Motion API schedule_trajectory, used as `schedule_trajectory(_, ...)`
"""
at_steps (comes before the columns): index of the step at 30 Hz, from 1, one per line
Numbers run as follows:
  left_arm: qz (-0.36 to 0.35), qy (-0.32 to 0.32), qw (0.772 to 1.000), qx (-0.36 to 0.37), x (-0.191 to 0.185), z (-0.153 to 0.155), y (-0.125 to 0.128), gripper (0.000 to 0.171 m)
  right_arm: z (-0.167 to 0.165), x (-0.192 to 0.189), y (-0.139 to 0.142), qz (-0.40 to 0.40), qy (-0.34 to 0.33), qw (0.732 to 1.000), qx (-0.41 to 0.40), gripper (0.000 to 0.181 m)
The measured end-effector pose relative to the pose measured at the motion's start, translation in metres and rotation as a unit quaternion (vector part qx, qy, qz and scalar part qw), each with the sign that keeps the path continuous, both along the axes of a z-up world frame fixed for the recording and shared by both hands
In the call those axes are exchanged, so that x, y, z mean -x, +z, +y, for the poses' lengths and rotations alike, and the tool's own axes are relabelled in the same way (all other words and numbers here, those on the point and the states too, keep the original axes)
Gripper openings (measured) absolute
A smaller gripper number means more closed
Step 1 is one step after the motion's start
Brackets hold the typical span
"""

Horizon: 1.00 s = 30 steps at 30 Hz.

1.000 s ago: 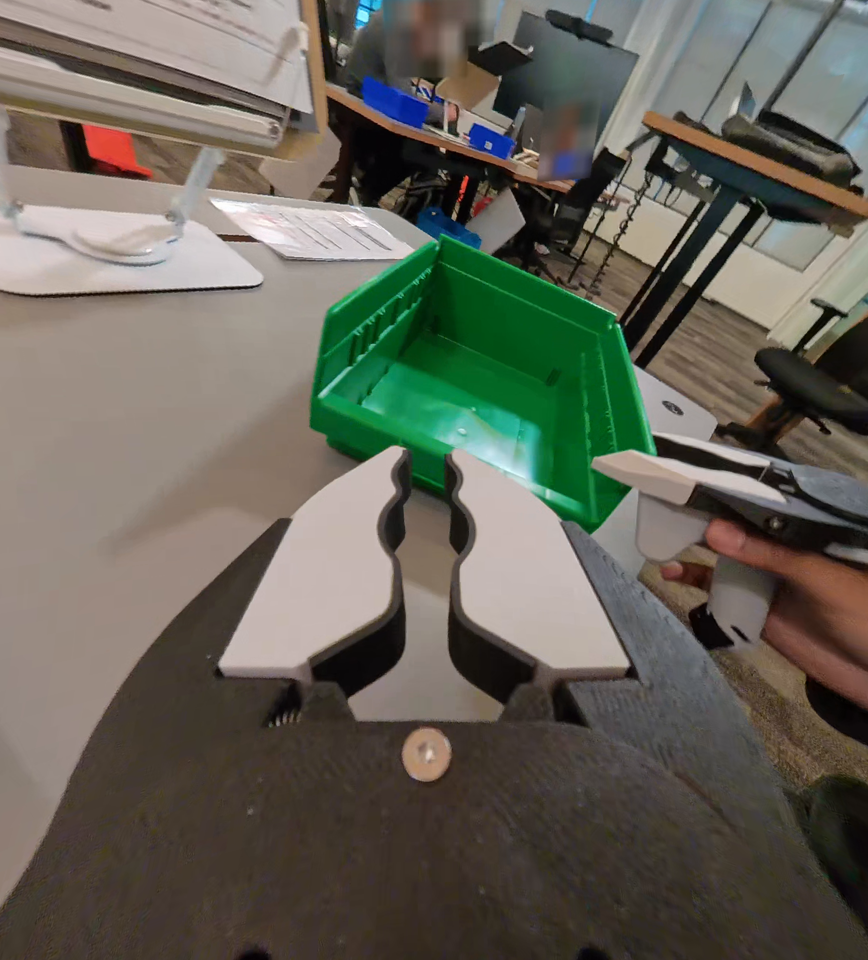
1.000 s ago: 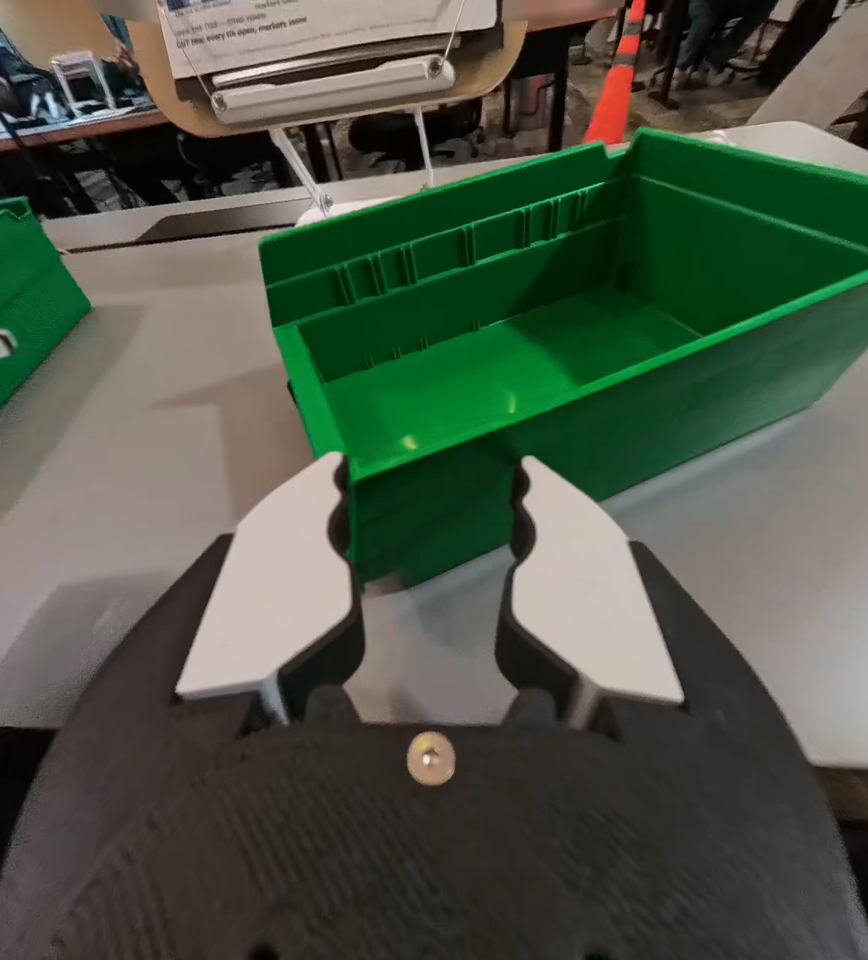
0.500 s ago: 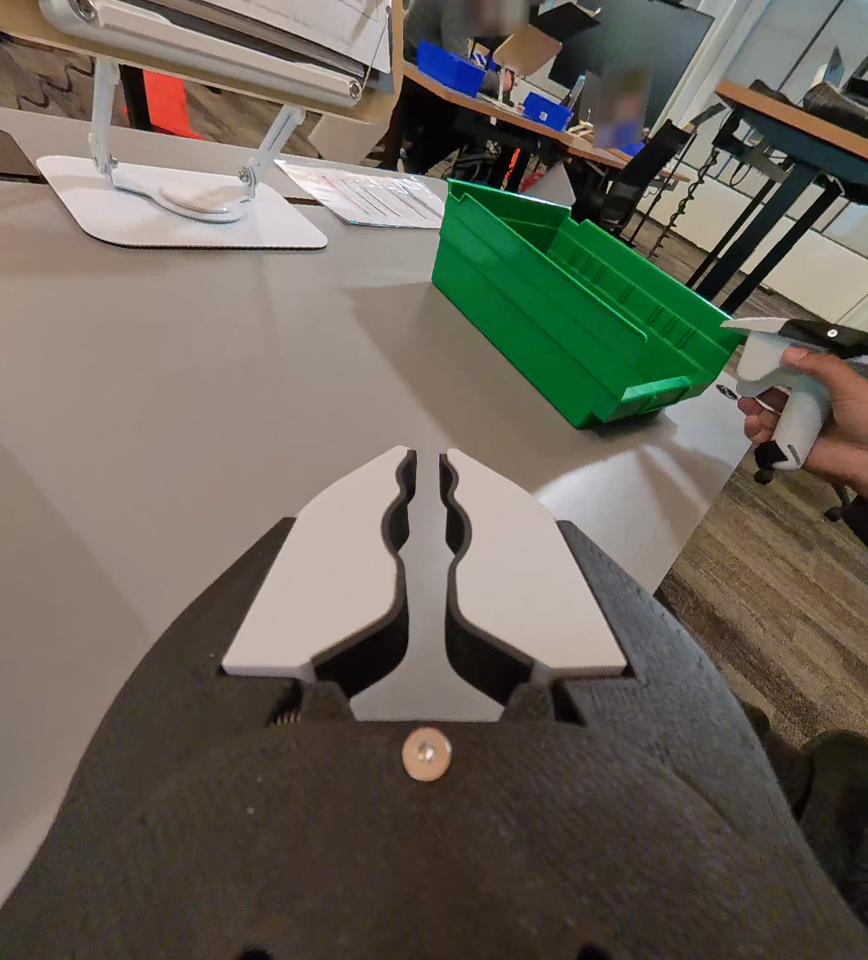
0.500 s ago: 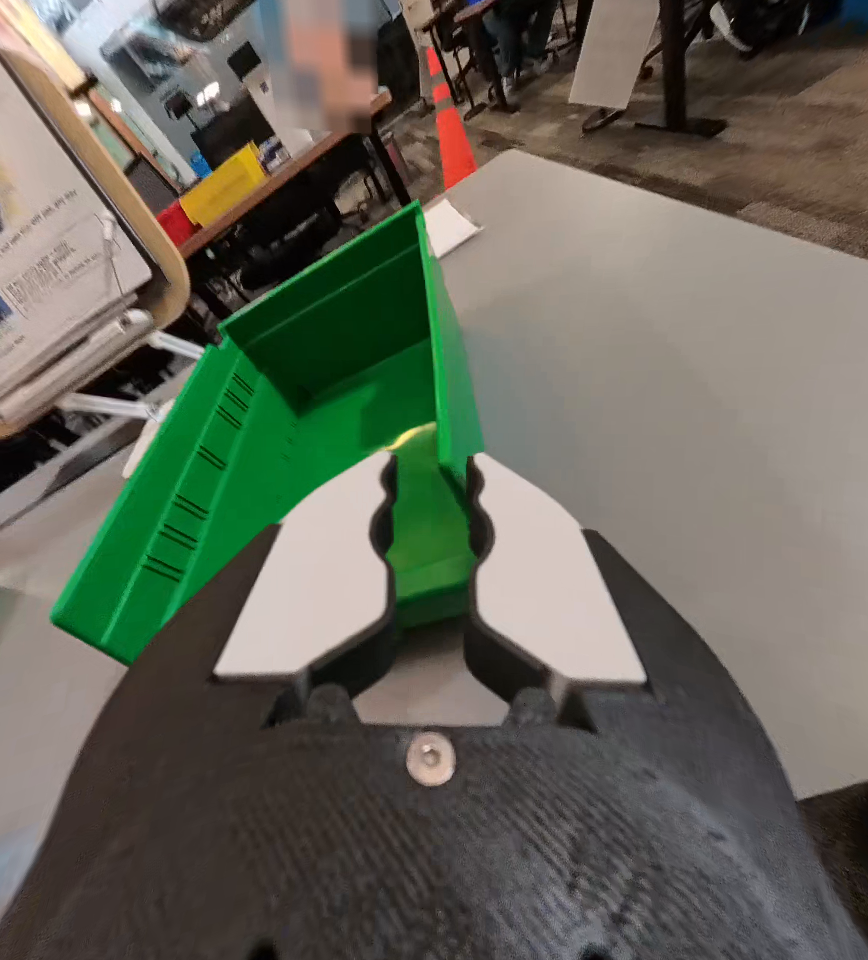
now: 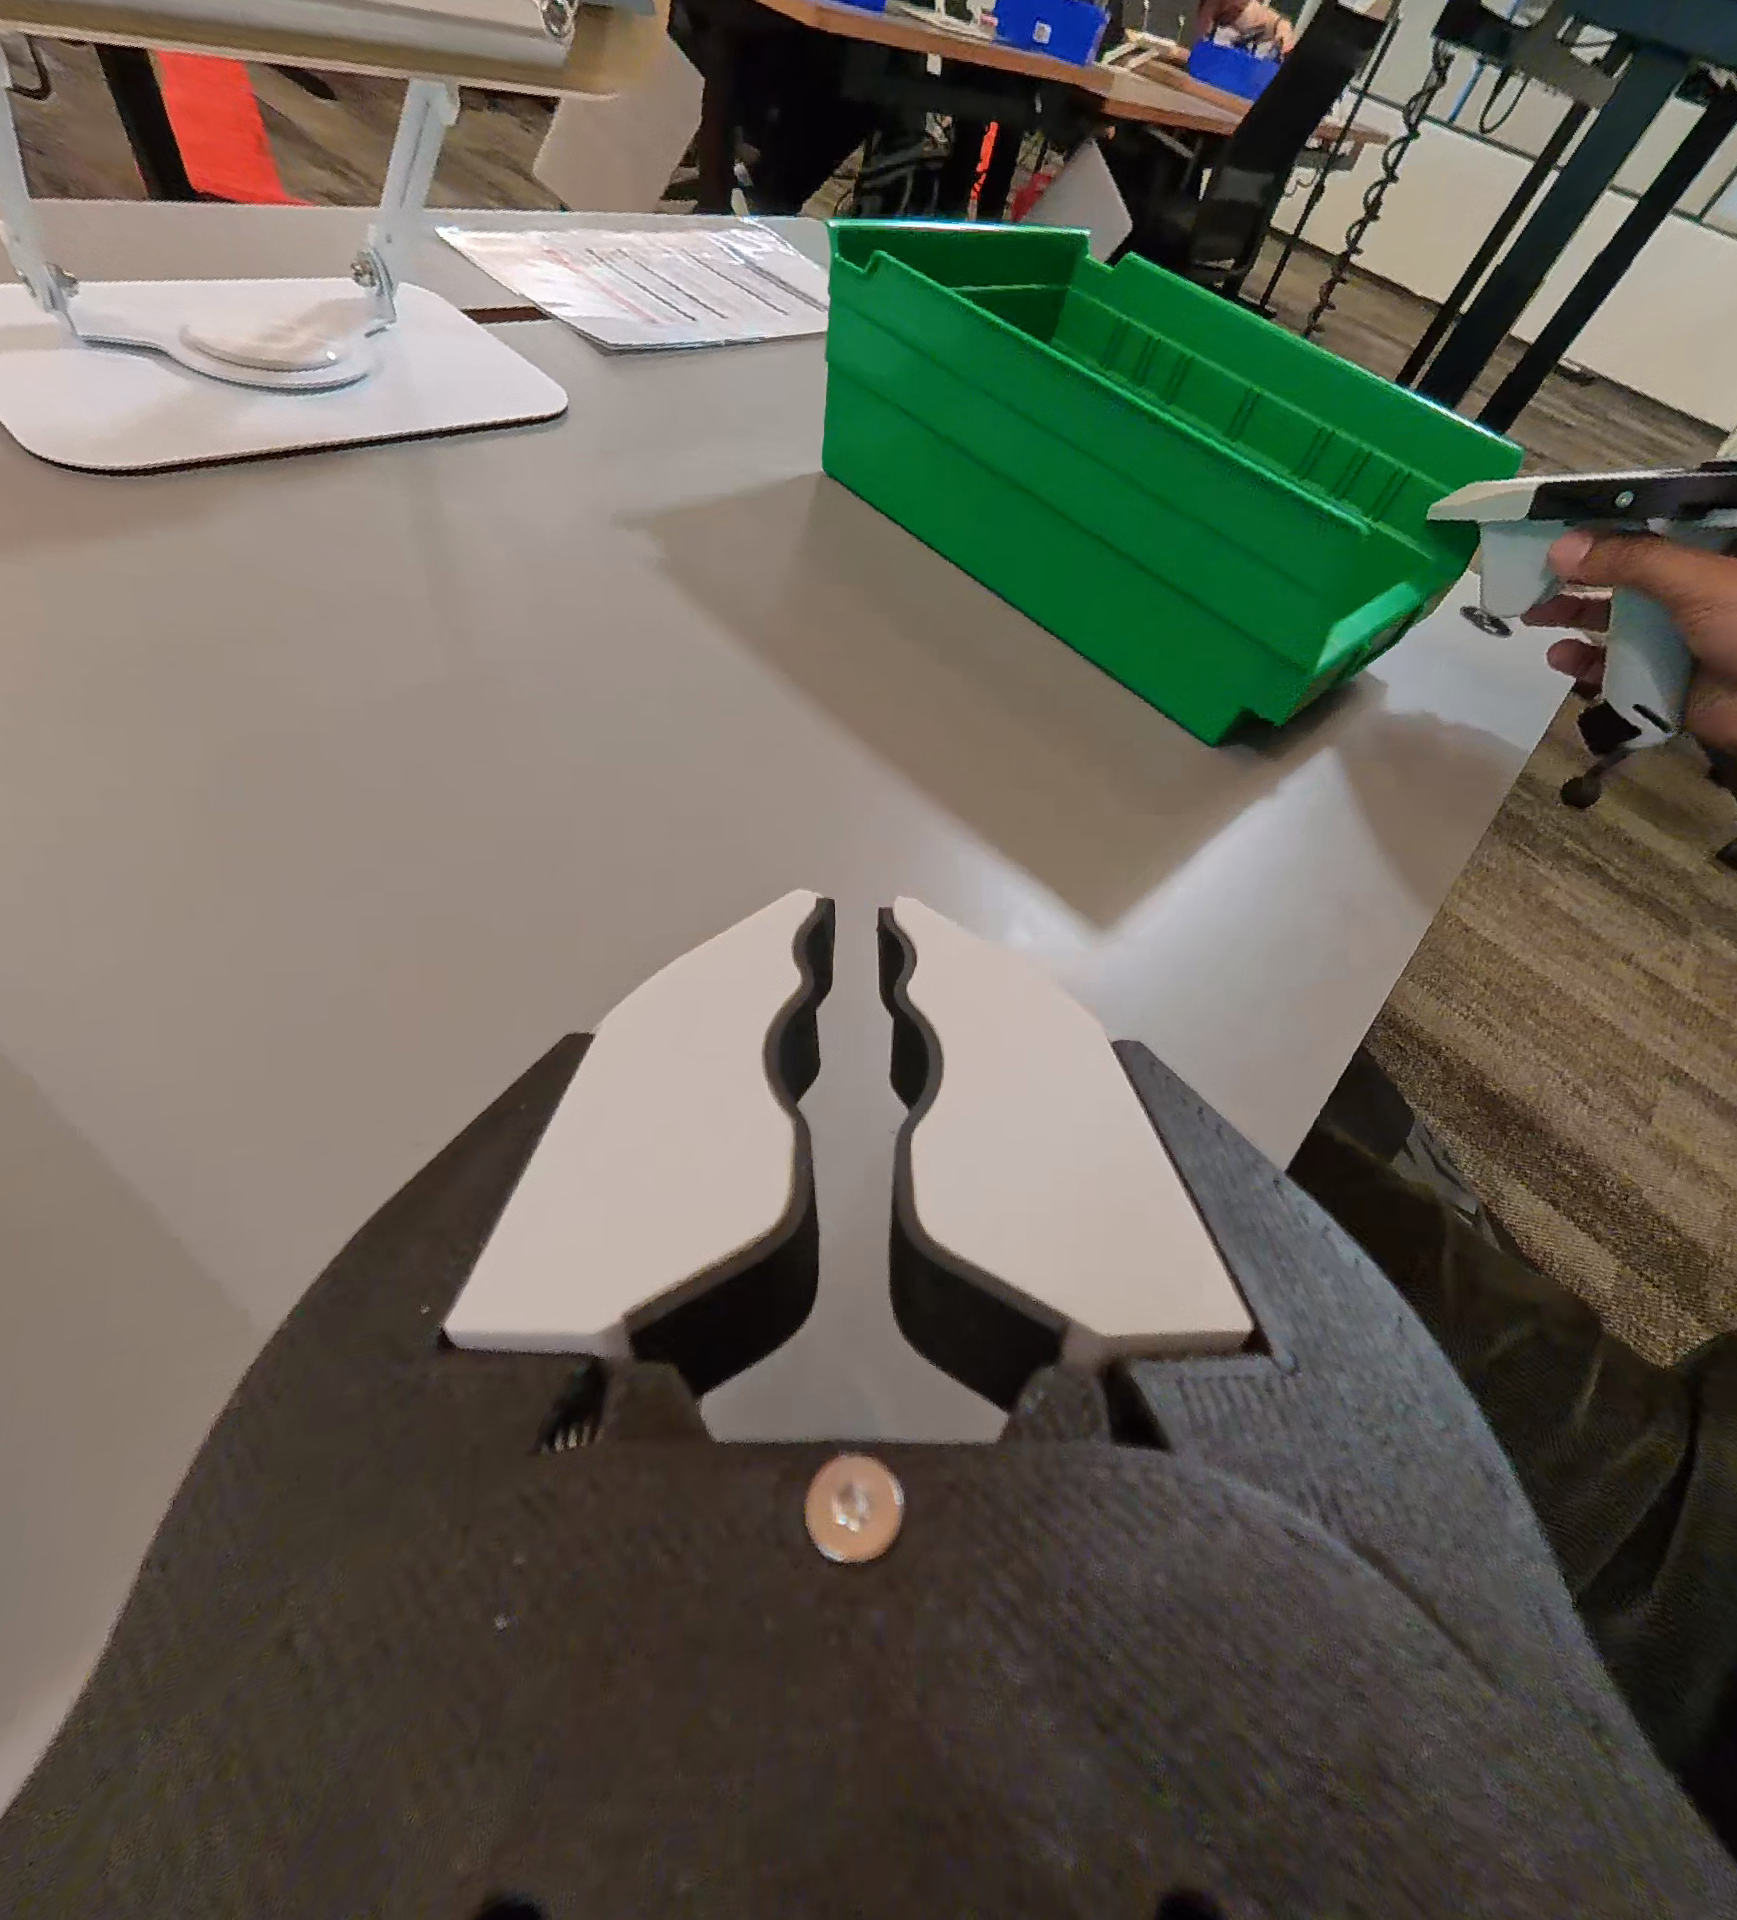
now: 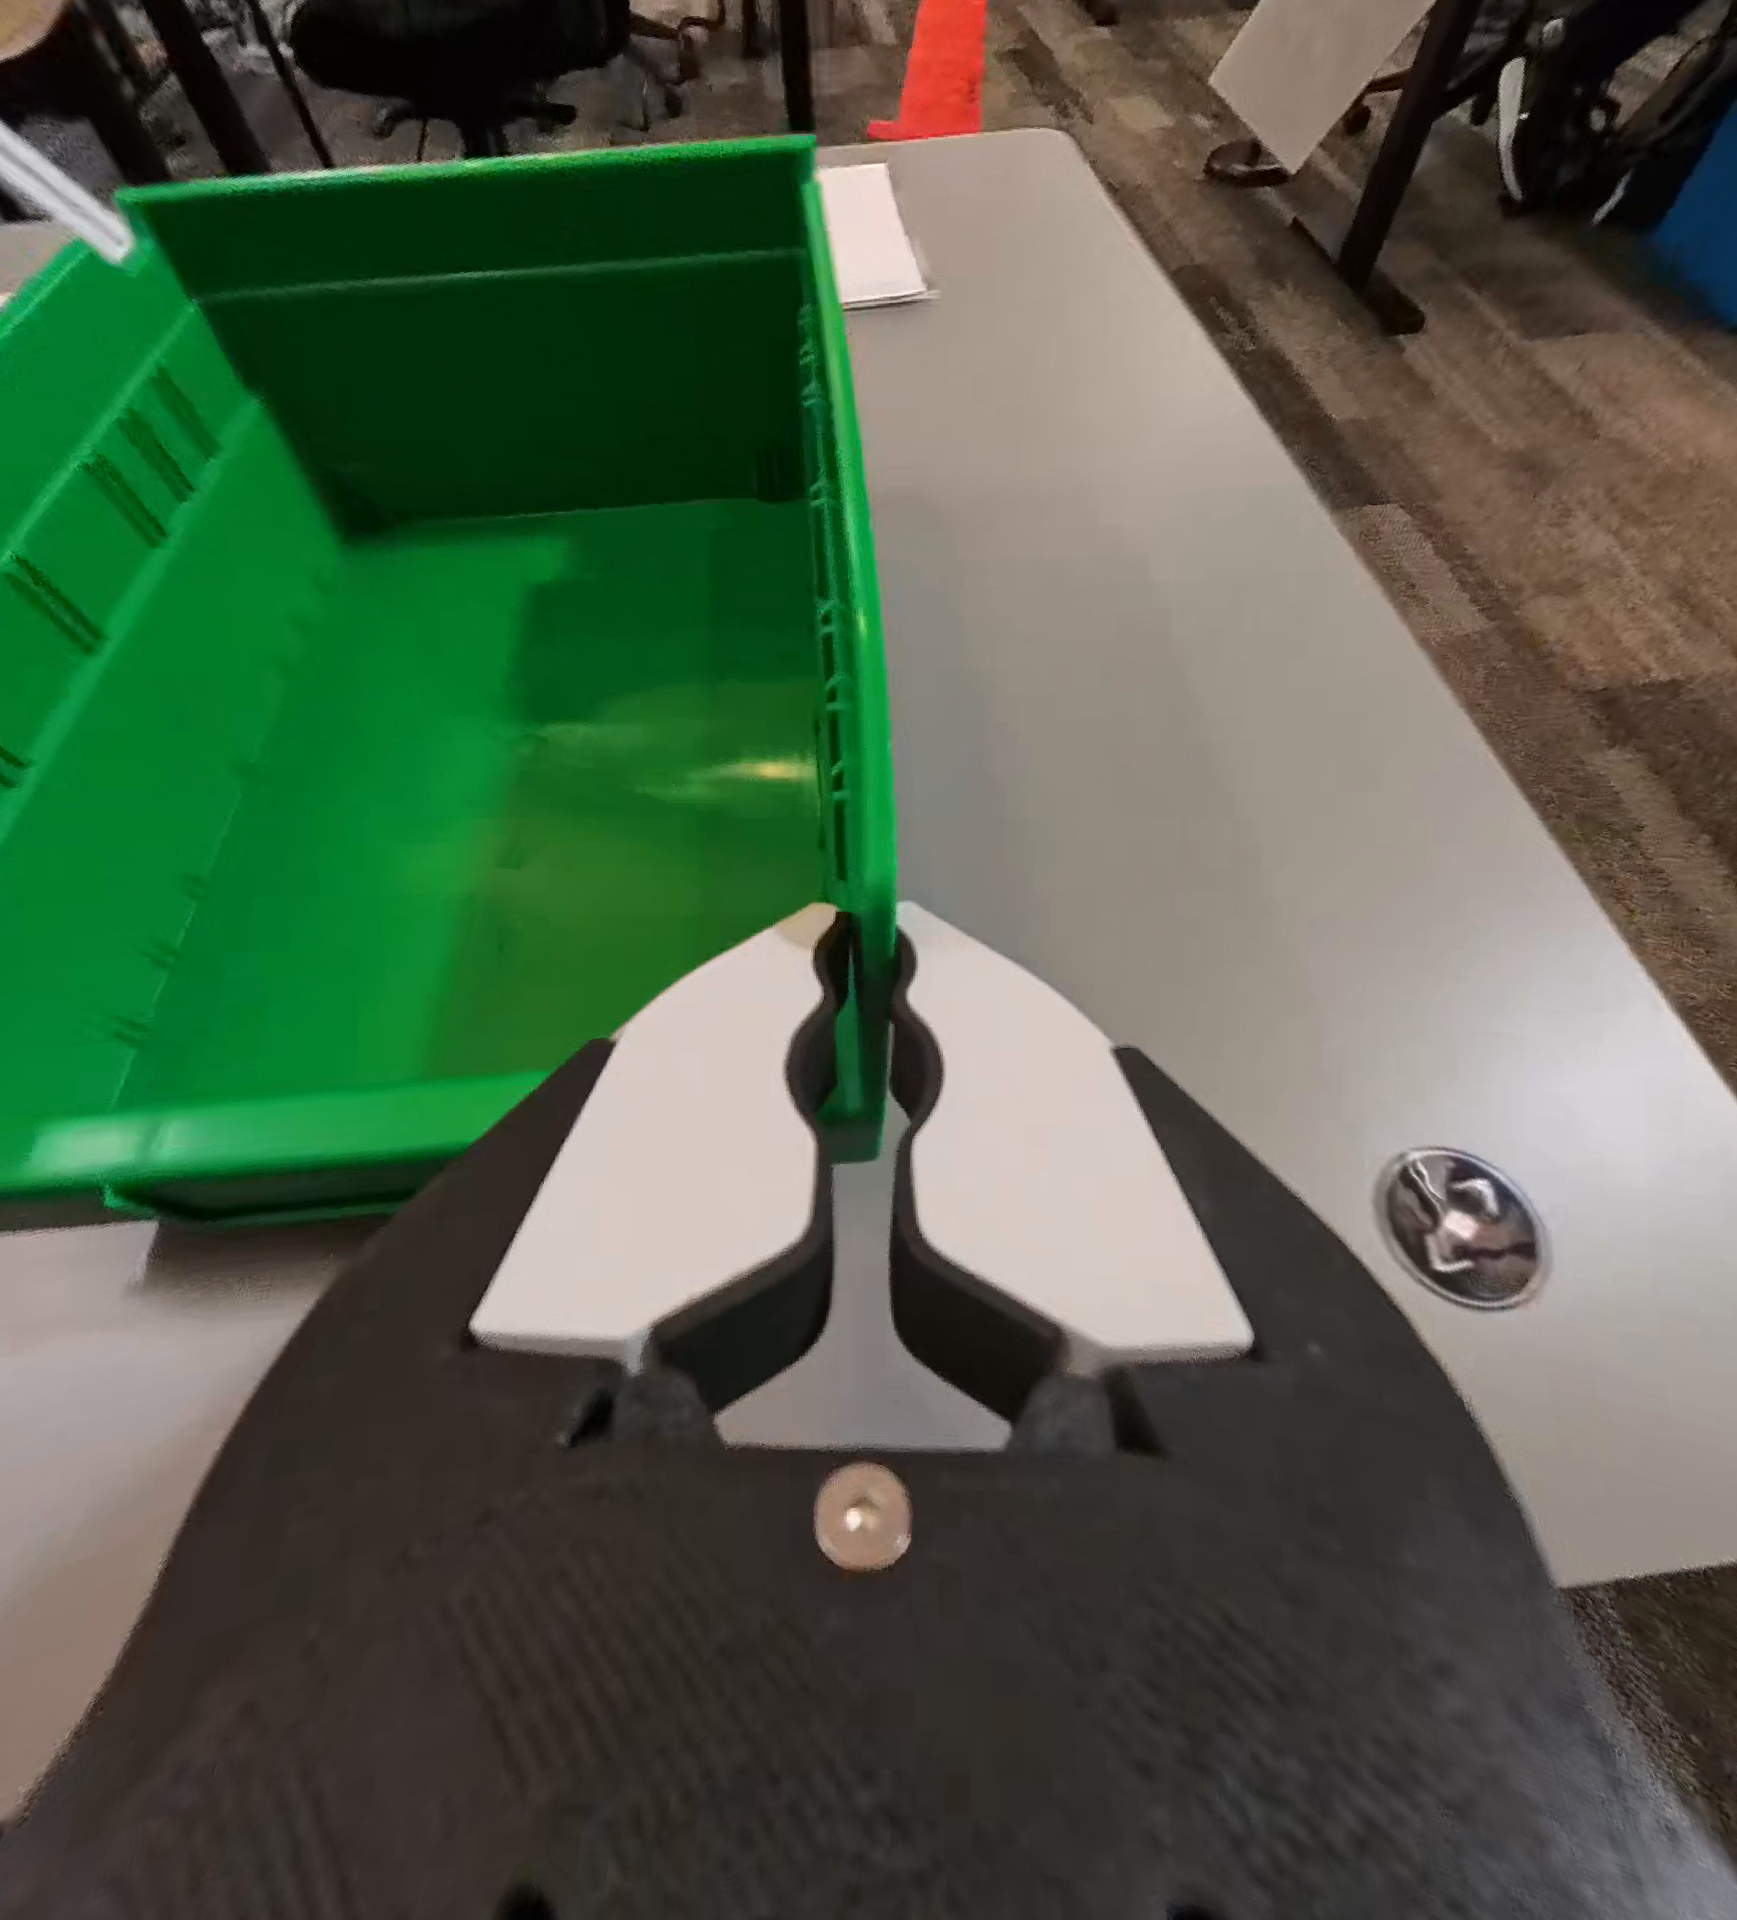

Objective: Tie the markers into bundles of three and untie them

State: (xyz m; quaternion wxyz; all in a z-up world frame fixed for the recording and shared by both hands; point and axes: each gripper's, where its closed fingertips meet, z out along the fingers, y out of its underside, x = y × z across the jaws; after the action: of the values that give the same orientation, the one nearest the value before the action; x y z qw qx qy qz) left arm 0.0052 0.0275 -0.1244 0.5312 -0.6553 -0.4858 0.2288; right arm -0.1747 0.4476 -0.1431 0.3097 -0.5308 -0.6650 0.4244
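Note:
An empty green plastic bin [image 6: 490, 790] sits on the grey table [image 6: 1207, 790]. My right gripper [image 6: 869, 920] is shut on the bin's right side wall near its front corner. In the left wrist view the same bin [image 5: 1103, 488] stands at the table's right edge, with the right gripper [image 5: 1466, 509] at its near end, held by a hand [image 5: 1716, 644]. My left gripper [image 5: 853, 914] hangs above bare table, well short of the bin, its jaws nearly closed with a narrow slit and nothing between them.
A white stand base [image 5: 220, 364] and a printed sheet [image 5: 656, 281] lie at the back of the table. A round metal grommet [image 6: 1461, 1226] is set in the table near my right gripper. An orange cone [image 6: 937, 62], desks and chairs stand beyond on the carpet. The tips of one gripper are about 45 cm away from the tips of the other.
My right gripper closed from wide open onto the bin's side wall. The bin turned on the table. My left gripper drew back from the bin and narrowed.

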Motion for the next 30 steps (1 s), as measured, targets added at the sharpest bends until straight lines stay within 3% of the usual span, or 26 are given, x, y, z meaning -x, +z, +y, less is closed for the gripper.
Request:
schedule_trajectory(5, -0.006, -0.002, 1.0, -0.005, 0.0, 0.001, -0.001, 0.008, 0.04, 0.012, 0.001, 0.02, -0.064, 0.997, -0.034, 0.013)
schedule_trajectory(9, -0.01, 0.001, 1.0, 0.001, 0.001, 0.0, -0.004, 0.008, 0.046, 0.009, 0.006, 0.022, -0.086, 0.996, -0.004, 0.015)
schedule_trajectory(13, -0.011, 0.005, 1.0, 0.009, 0.002, -0.002, -0.006, 0.008, 0.05, -0.003, 0.028, 0.053, -0.114, 0.992, -0.027, 0.026)
schedule_trajectory(17, -0.017, 0.007, 1.0, 0.009, 0.002, -0.004, -0.008, 0.009, 0.005, -0.026, 0.051, 0.097, -0.061, 0.993, -0.005, 0.032)
schedule_trajectory(19, -0.02, 0.009, 1.0, 0.009, 0.002, -0.006, -0.009, 0.009, -0.038, -0.041, 0.061, 0.127, 0.007, 0.992, 0.008, 0.046)
schedule_trajectory(22, -0.022, 0.008, 1.0, 0.003, 0.002, -0.006, -0.009, 0.009, -0.092, -0.069, 0.07, 0.168, 0.073, 0.983, -0.004, 0.084)
schedule_trajectory(24, -0.031, 0.004, 1.0, -0.002, 0.002, -0.005, -0.012, 0.009, -0.115, -0.083, 0.071, 0.175, 0.09, 0.98, -0.028, 0.081)
schedule_trajectory(27, -0.039, -0.001, 0.999, -0.007, 0.002, -0.001, -0.015, 0.009, -0.133, -0.087, 0.055, 0.158, 0.105, 0.978, -0.091, 0.077)
schedule_trajectory(30, -0.045, -0.01, 0.999, -0.002, 0.001, 0.004, -0.017, 0.01, -0.143, -0.084, 0.02, 0.098, 0.15, 0.975, -0.133, 0.078)
